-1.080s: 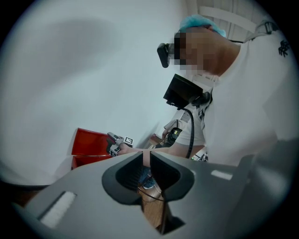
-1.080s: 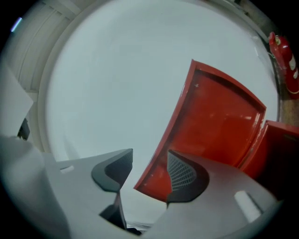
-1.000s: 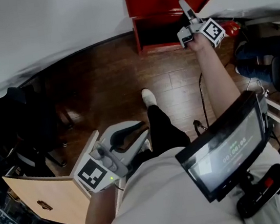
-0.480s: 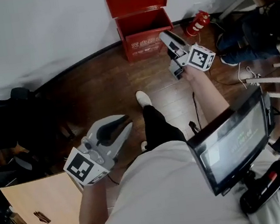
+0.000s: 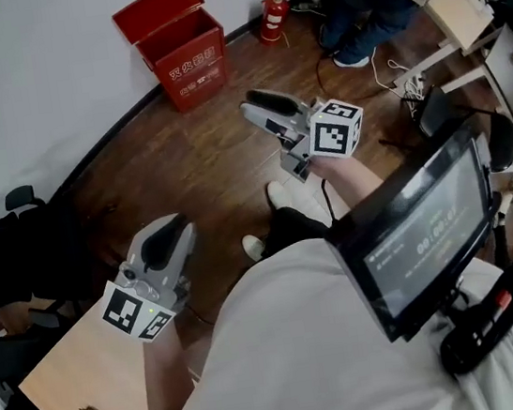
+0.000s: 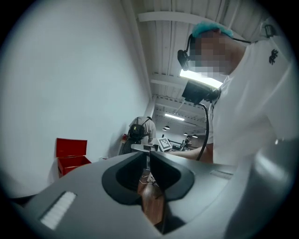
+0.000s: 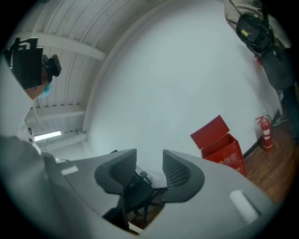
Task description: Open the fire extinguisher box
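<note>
Right claw [image 5: 260, 107] pulled back from open box [image 5: 180, 49] | jaws apart, empty | left claw [image 5: 167, 229] clenched, empty

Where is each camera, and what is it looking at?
Head view: on the person's head, facing down at the brown wooden floor; shows the white shirt, left hand-held gripper and right hand-held gripper.
Left gripper view: rides the left hand-held gripper, faces across the room; shows its closed jaws and the person's shirt.
Right gripper view: rides the right hand-held gripper, faces the white wall; shows its open jaws.
Shared: all three see the open red metal box.
</note>
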### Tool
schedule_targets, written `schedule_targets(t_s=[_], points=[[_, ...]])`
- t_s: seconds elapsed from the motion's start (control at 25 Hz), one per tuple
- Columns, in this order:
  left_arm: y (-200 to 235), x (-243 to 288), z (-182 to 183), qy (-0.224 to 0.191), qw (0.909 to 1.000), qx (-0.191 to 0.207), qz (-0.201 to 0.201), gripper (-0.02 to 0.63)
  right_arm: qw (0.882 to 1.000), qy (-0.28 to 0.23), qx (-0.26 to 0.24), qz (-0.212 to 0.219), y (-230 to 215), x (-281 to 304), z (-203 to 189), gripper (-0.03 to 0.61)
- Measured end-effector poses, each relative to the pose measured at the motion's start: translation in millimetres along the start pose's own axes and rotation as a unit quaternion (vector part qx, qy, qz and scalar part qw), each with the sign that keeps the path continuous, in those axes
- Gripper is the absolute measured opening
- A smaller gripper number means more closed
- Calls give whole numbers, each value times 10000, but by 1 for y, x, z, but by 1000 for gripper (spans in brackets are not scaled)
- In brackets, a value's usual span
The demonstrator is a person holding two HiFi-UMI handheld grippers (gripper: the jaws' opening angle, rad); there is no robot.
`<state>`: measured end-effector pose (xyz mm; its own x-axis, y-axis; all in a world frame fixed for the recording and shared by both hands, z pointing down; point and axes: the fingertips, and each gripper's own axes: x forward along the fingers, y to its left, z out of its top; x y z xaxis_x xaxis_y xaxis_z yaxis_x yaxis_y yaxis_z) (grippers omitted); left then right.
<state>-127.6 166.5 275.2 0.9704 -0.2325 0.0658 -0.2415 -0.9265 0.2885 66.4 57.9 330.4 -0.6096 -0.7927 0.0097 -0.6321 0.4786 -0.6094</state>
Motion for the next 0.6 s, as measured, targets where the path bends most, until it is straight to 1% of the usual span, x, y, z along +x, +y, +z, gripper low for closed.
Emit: schedule_targets(t_s=[0.08, 0.16, 0.24, 0.36, 0.48, 0.6], points=[[-18, 2, -2, 6, 9999, 55, -92, 46, 10000, 28, -10, 90, 20, -21, -5, 161], [-27, 6, -7, 7, 9999, 91, -139, 46, 9999, 78, -29, 137, 31, -37, -13, 161], [-40, 10, -14, 10, 9999, 83, -141, 46, 9998, 105, -72, 154, 41, -55, -21, 161], [-70, 17, -23, 5, 9999, 45, -115, 46, 9996, 156, -121, 187, 59, -94, -27, 160], [-93, 31, -29, 11, 9999, 78, -154, 46, 9991, 217, -301, 195, 75, -134, -25, 160], [-118, 41, -36, 24, 9998, 78, -166, 46, 9979, 303, -537, 192, 93, -175, -34, 160]])
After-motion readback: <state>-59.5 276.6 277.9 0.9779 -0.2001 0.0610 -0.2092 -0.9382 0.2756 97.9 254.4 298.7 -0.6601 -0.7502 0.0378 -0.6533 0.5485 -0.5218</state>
